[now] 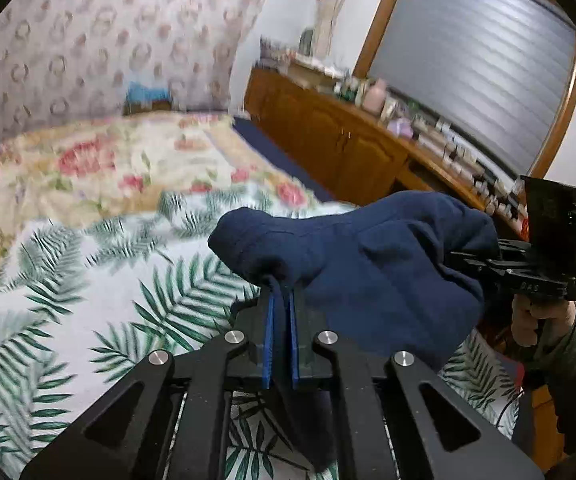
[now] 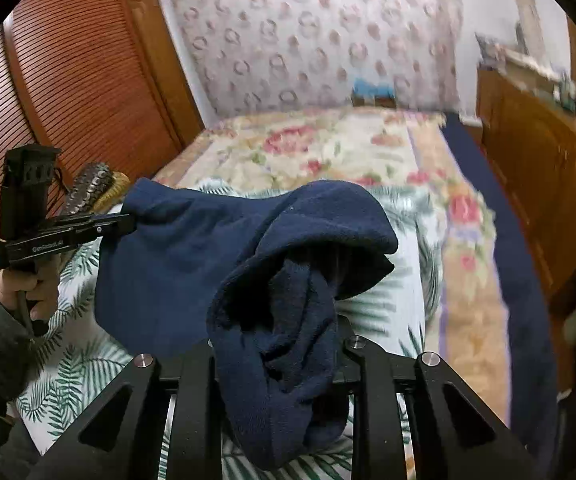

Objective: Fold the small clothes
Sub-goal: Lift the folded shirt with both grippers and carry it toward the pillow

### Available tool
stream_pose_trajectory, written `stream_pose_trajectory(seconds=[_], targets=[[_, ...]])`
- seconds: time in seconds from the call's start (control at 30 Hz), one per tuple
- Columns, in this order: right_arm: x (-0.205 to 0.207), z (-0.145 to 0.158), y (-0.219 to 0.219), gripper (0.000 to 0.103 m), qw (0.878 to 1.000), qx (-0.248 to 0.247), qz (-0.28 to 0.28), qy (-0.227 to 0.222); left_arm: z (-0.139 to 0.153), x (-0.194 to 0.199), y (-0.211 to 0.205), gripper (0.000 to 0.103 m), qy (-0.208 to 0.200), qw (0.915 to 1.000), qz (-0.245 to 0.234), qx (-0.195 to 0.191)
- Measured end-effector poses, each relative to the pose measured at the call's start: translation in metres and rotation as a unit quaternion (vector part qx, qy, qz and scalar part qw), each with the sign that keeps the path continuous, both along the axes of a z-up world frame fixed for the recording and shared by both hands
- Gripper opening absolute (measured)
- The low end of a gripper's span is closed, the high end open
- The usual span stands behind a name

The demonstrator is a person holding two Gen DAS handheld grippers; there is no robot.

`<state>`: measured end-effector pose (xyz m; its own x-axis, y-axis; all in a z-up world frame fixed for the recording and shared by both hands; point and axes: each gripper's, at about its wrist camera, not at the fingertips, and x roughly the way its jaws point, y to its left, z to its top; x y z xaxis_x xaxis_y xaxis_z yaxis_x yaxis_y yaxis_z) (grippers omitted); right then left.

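Above the leaf-print bedspread (image 1: 88, 300), both my grippers hold one navy fleece garment (image 1: 367, 260), lifted clear of the bed. Left gripper (image 1: 282, 292): blue pads nearly together, pinching a thin edge of the cloth. Right gripper (image 2: 280, 332): fingertips buried under bunched folds; jaws narrowed on a thicker wad that hangs between them. Cloth spans from one gripper to the other, sagging in the middle. Floral quilt (image 2: 327, 148) farther back. Wooden cabinet (image 1: 327, 136) along the bedside, cluttered top. Background blurred.
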<state>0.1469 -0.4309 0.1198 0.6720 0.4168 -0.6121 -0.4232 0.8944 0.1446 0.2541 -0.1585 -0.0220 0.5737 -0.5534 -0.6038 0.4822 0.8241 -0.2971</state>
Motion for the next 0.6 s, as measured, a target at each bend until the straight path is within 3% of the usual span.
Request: stream_pose_trajectory(seconds=[0.27, 0.6], targets=[[-0.006, 0.049, 0.056, 0.023, 0.995, -0.037, 0.058, -0.074, 0.053, -0.042, 0.065, 0.007, -0.077, 0.9956, 0.052, -0.017], [-0.002, 0.102, 0.168, 0.023, 0.974, -0.058, 0.168, -0.143, 0.094, -0.102, 0.181, 0.007, -0.138, 0.9772, 0.156, -0.042]])
